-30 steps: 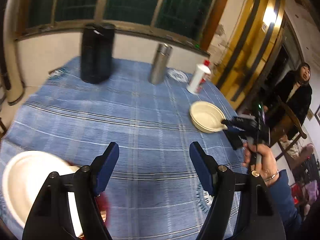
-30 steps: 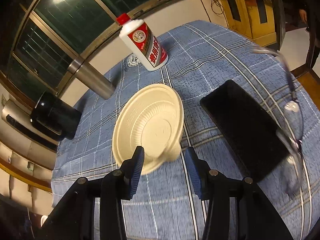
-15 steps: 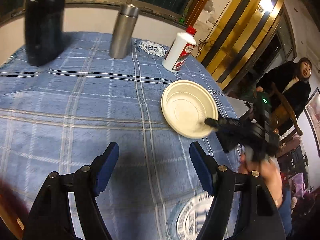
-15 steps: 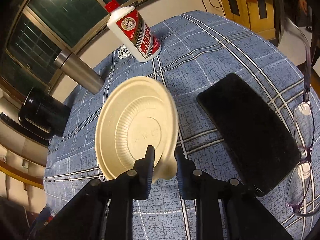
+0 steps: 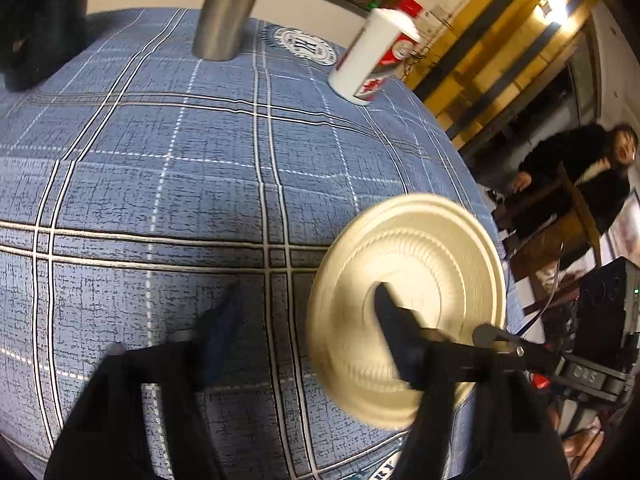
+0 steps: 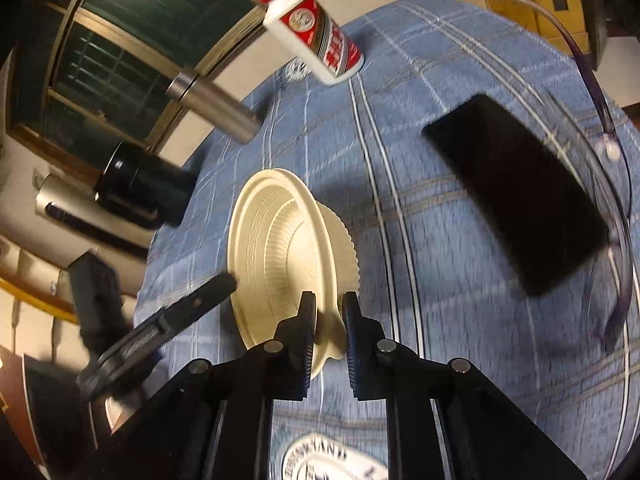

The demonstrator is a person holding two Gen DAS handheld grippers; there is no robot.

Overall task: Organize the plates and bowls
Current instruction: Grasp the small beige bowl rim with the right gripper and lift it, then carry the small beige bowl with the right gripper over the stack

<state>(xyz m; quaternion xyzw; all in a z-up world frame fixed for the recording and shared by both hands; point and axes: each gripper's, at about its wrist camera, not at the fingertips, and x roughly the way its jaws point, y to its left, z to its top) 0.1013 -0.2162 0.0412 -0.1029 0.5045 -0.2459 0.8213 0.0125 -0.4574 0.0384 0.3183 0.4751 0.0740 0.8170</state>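
**Right wrist view: bowl pinched at the rim, tipped up on edge**

Right wrist view has the most clutter. A black phone (image 6: pixel 520 200) lies flat to the right of the bowl (image 6: pixel 280 256), with a pair of glasses (image 6: pixel 612 184) just past it at the table (image 6: pixel 400 100) edge. Further back stand a white bottle with a red label (image 6: pixel 316 36), a steel flask (image 6: pixel 212 108) and a black jug (image 6: pixel 144 188). Nothing sits between the bowl and those; blue plaid cloth all around it.

The right claw (image 6: pixel 328 320) is pressed onto the bowl's rim, one finger inside and one outside. The bowl is tilted up off the cloth, its open side facing left toward the left claw (image 6: pixel 160 332), which shows here as a blurry dark shape.

Left wrist view adds what the other misses: the bowl (image 5: pixel 408 304) seen straight into its mouth, the left claw (image 5: pixel 308 328) spread wide with its right finger in front of the bowl, and a person in black (image 5: pixel 576 176) seated beyond the table. No phone or glasses from this side.
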